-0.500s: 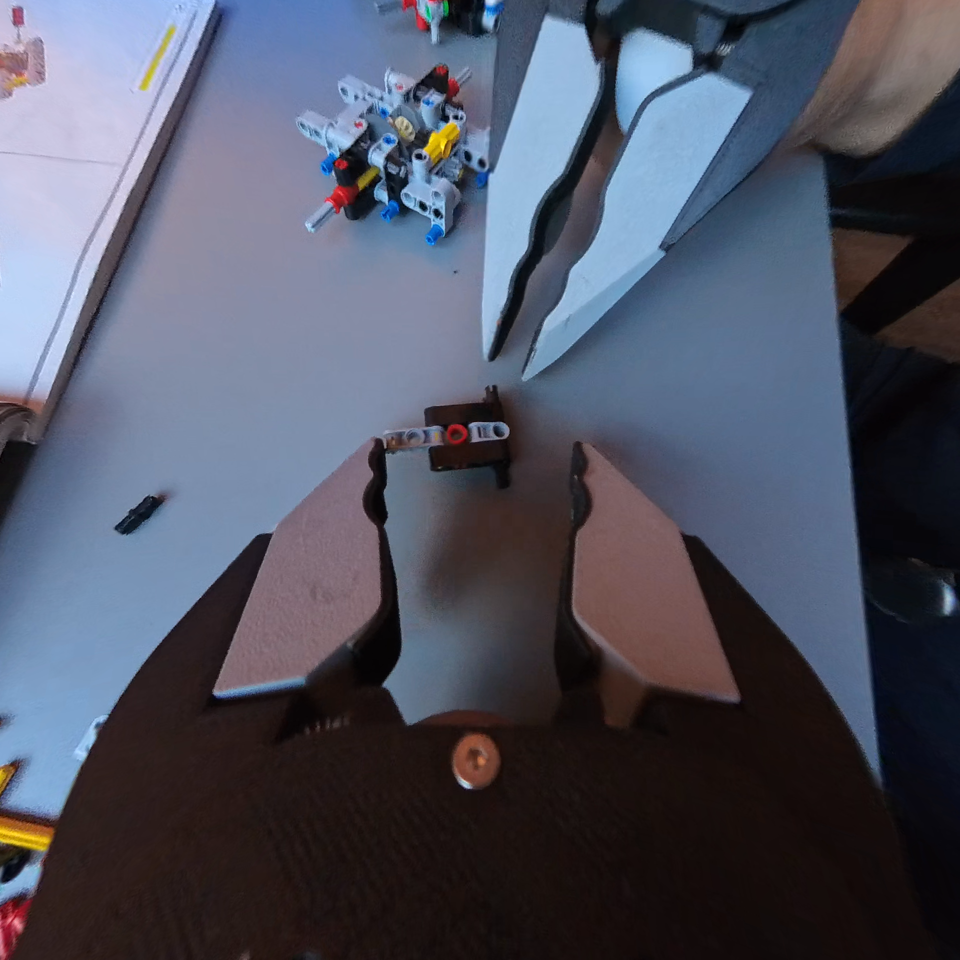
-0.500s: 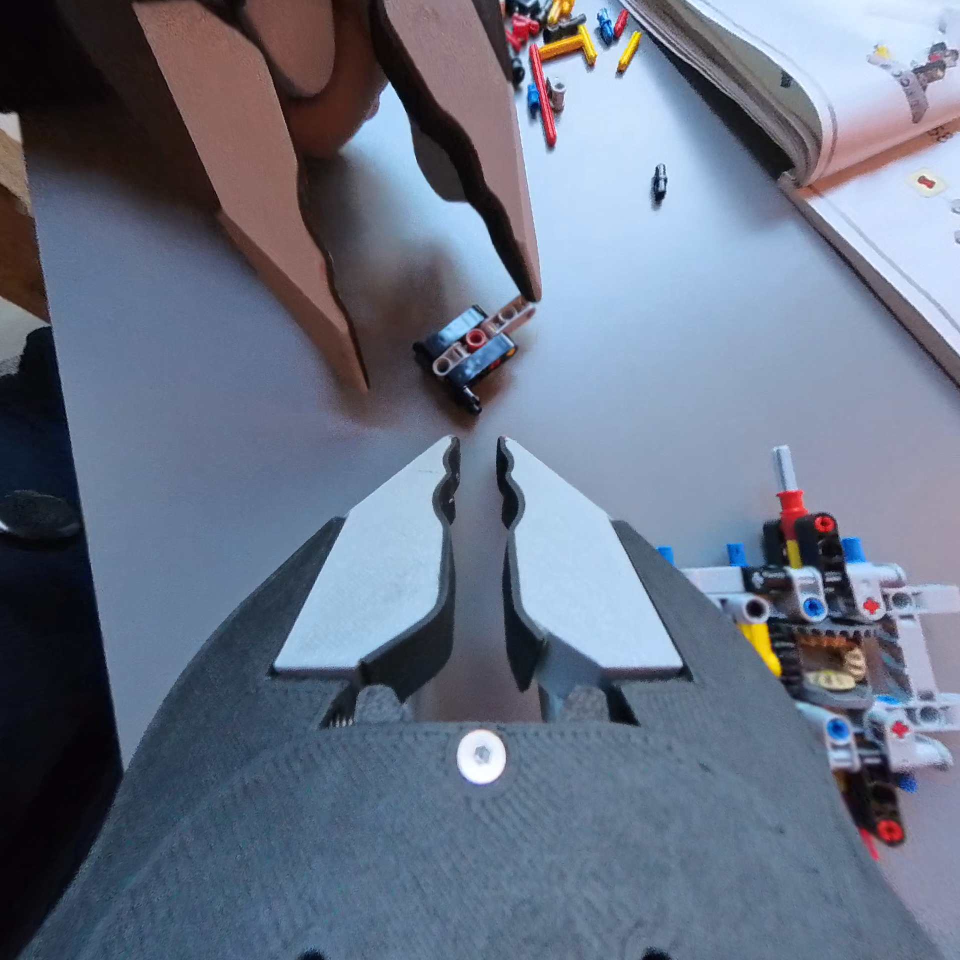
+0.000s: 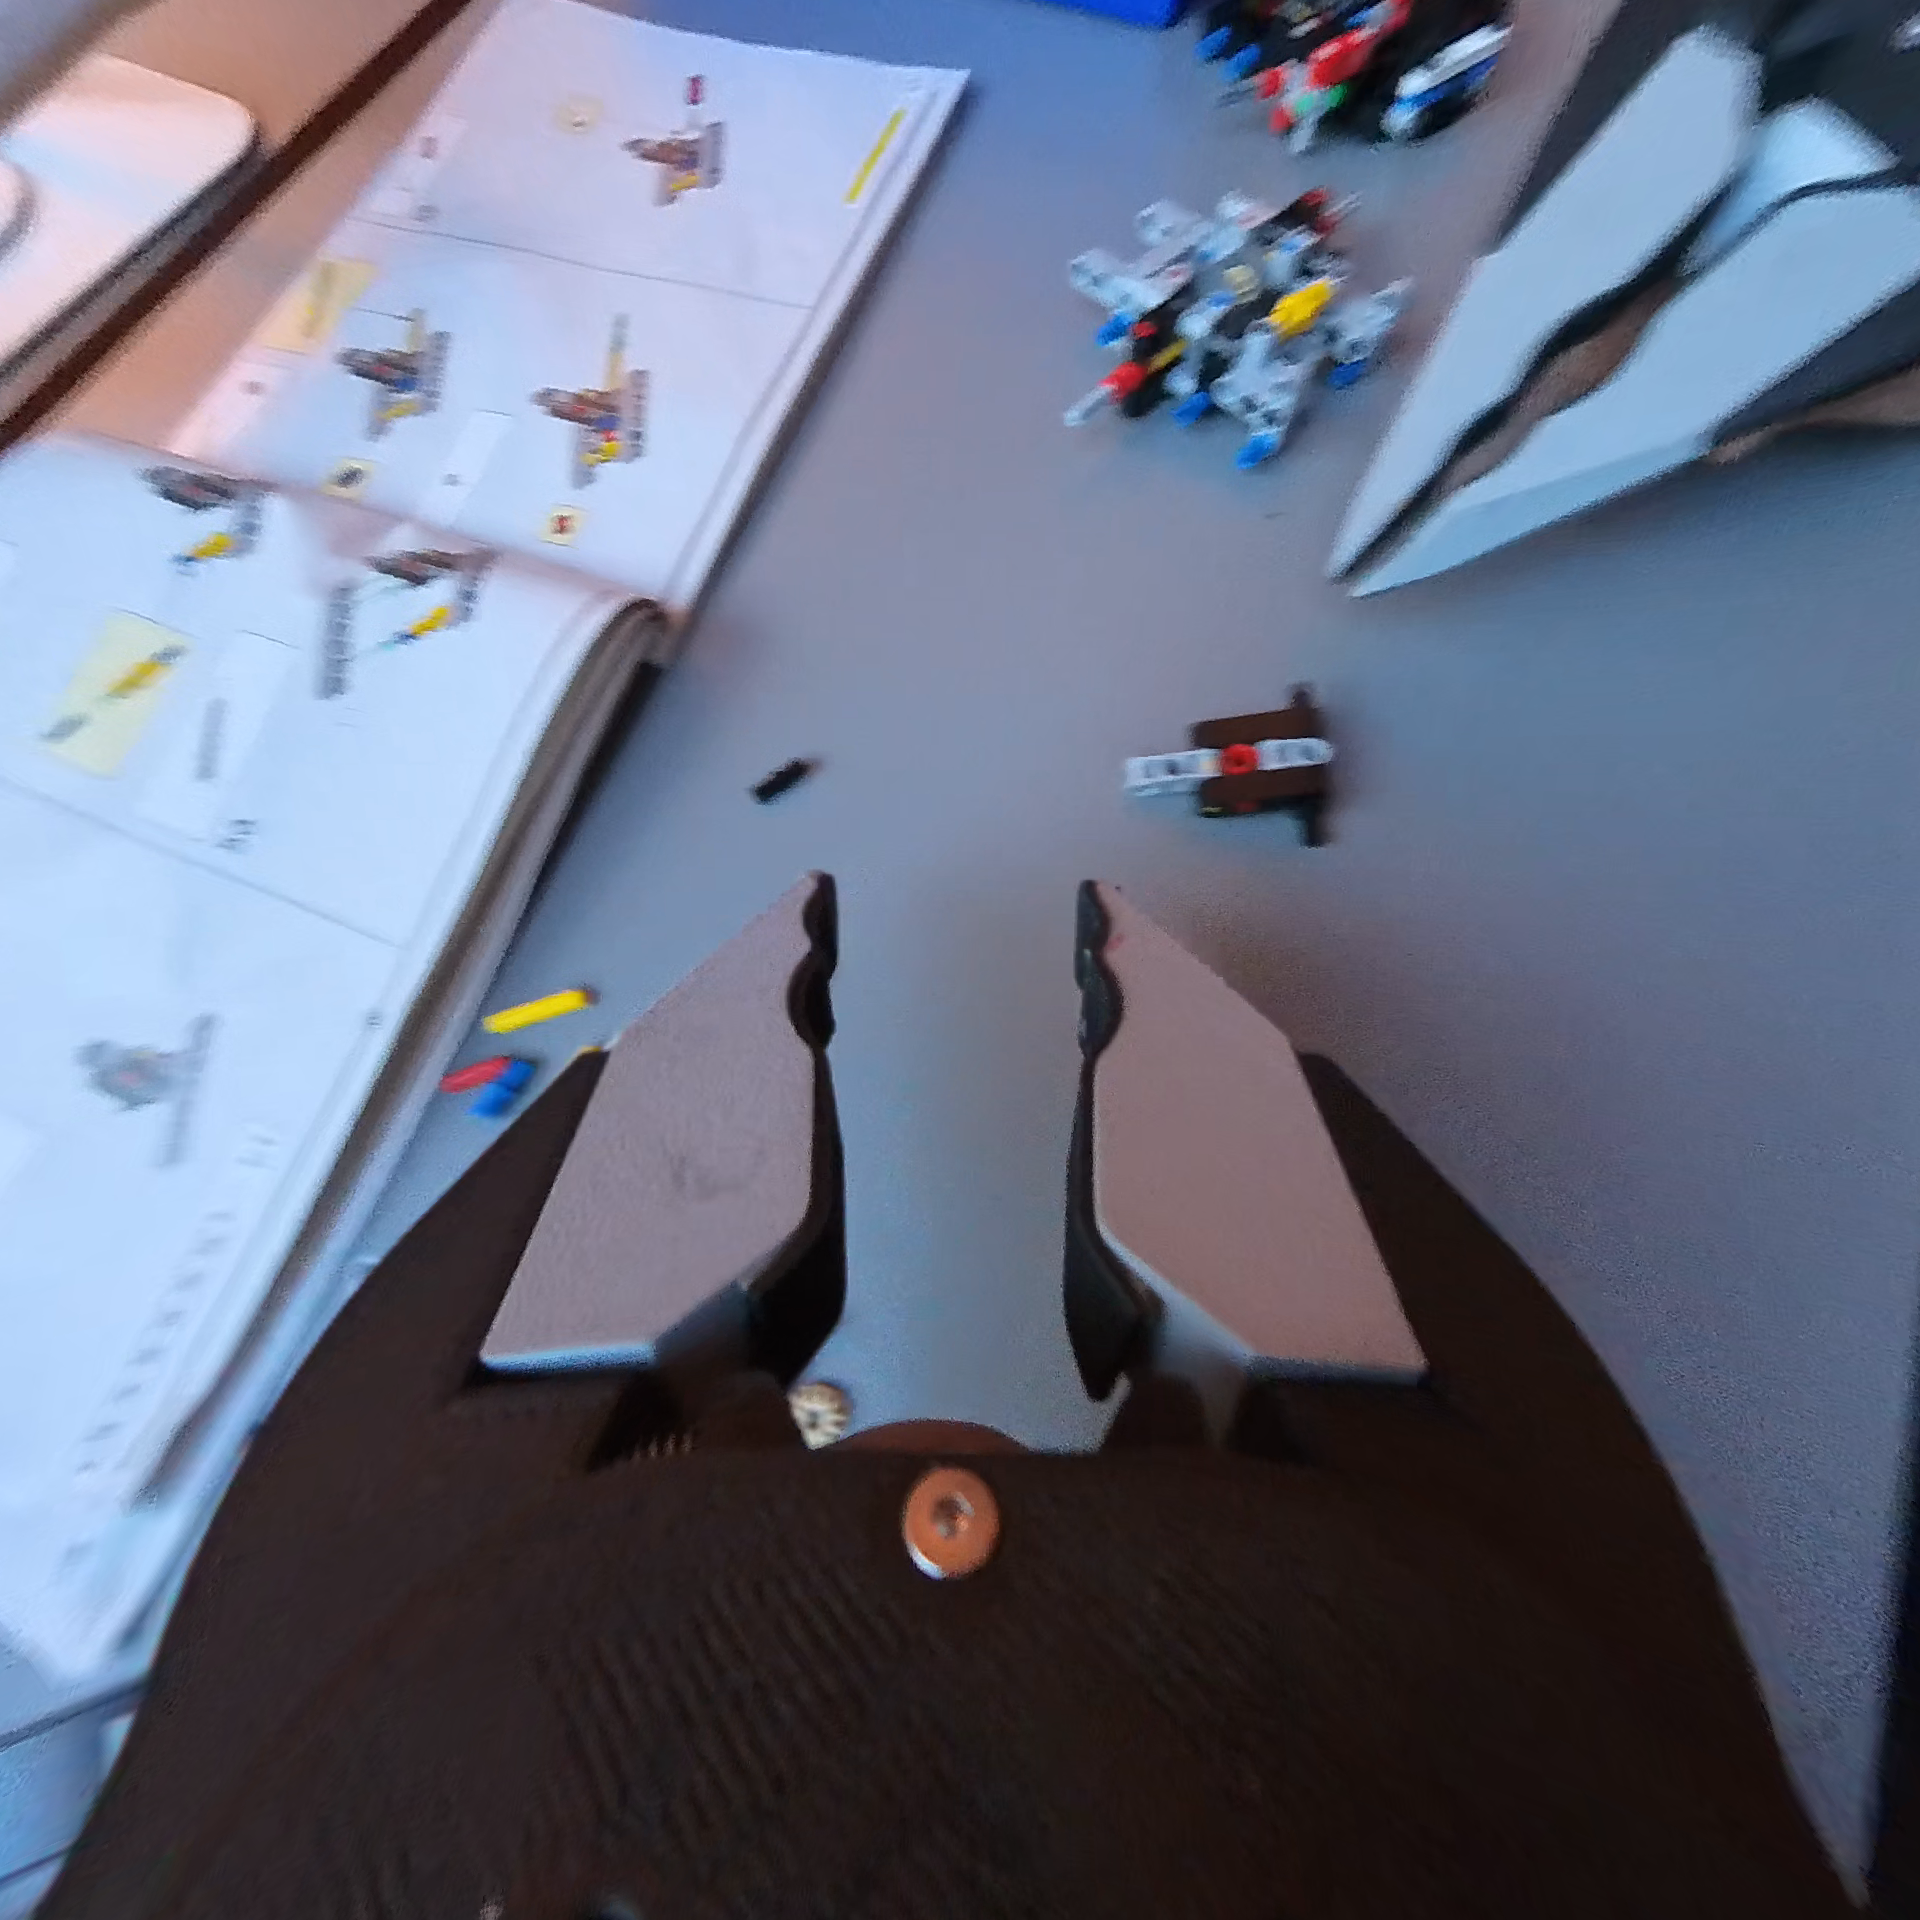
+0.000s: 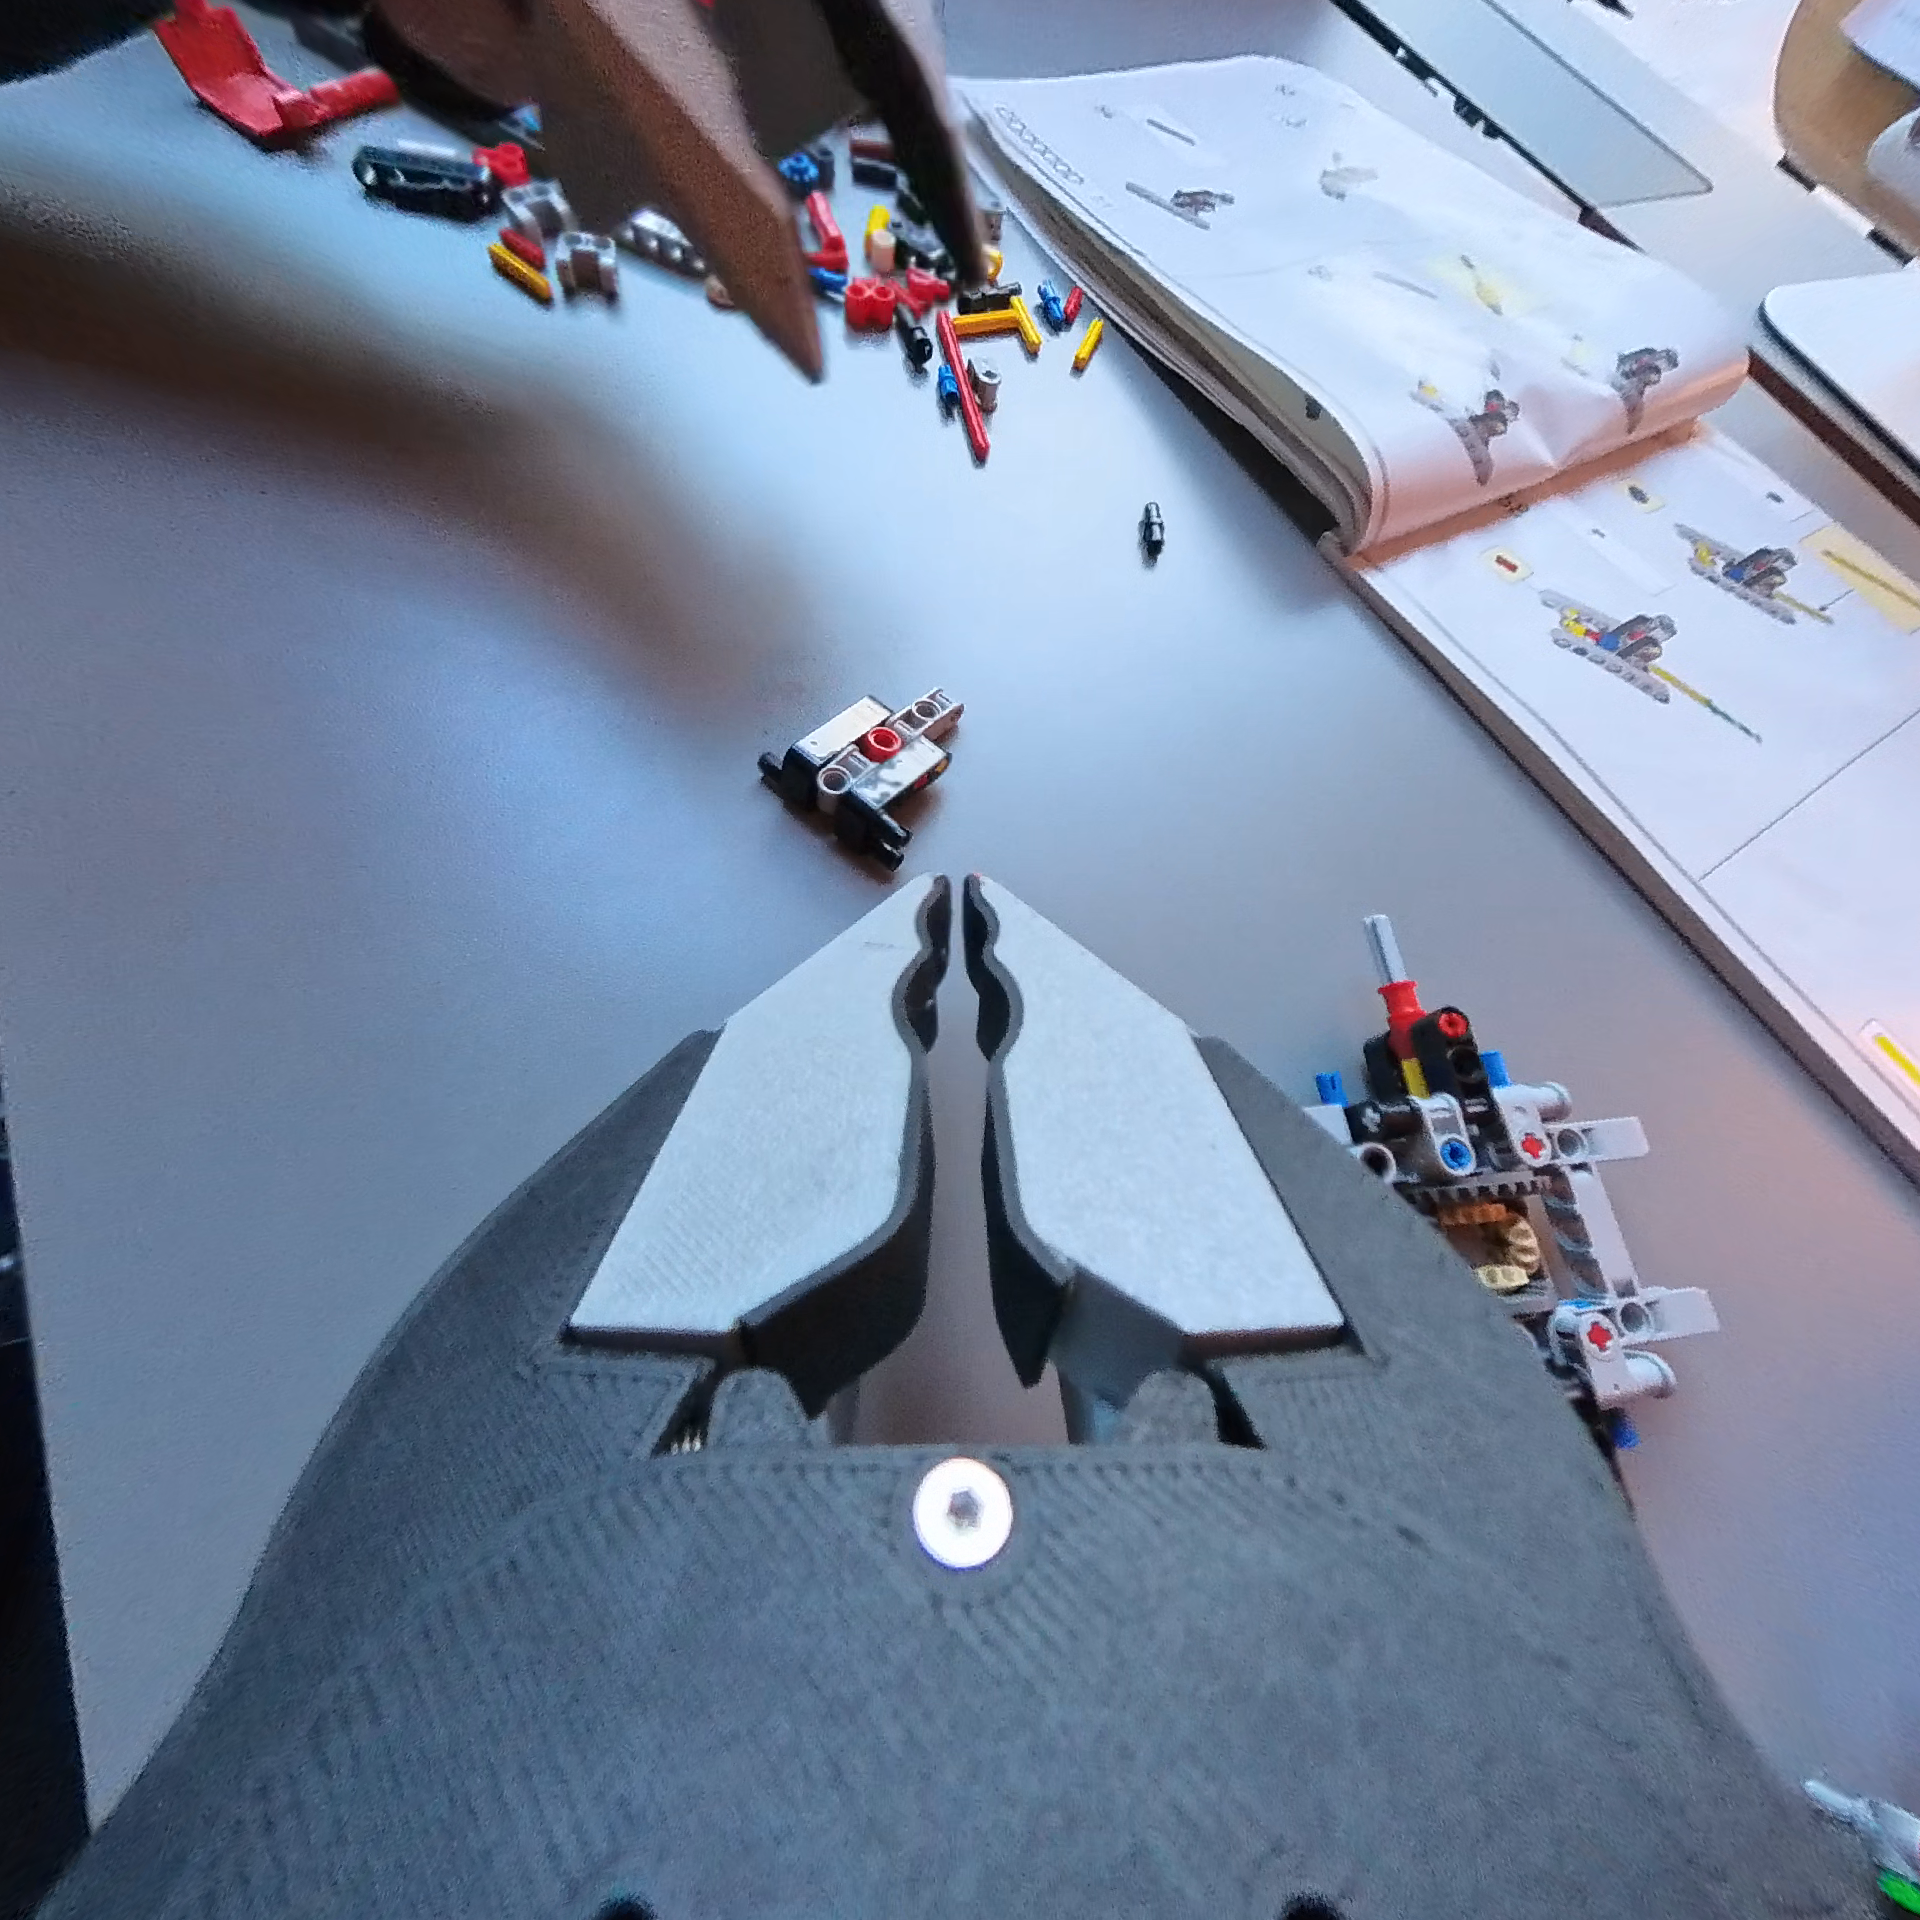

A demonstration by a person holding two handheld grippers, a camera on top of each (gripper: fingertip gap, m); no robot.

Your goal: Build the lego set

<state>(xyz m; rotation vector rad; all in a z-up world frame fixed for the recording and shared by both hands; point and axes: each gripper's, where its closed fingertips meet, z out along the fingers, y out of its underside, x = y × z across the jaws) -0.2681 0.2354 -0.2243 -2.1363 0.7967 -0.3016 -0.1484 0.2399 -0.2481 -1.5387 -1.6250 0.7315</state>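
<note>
A small black block assembly with a grey beam and a red pin (image 3: 1247, 769) lies on the grey table (image 3: 1039, 582). My left gripper (image 3: 954, 891) is open and empty, and hangs just short of this assembly and to its left. In the right wrist view the same assembly (image 4: 862, 758) lies just past my right gripper (image 4: 956, 883), which is shut with nothing between its pads. The right gripper also shows in the left wrist view (image 3: 1348, 578), beyond the assembly. The left gripper's fingers (image 4: 707, 187) show at the top of the right wrist view, over the loose parts.
A larger grey, black and blue assembly (image 3: 1236, 312) sits farther back, beside my right gripper (image 4: 1507, 1174). An open instruction booklet (image 3: 416, 520) lies along the left. A lone black pin (image 3: 781, 779) lies near the booklet, beside several loose coloured parts (image 4: 914, 291). Some 12 cm of space lies between my two pairs of fingers.
My left gripper has drawn back and to the left, away from the small assembly, and its jaws have narrowed. My right gripper has closed its small gap and pulled back a little.
</note>
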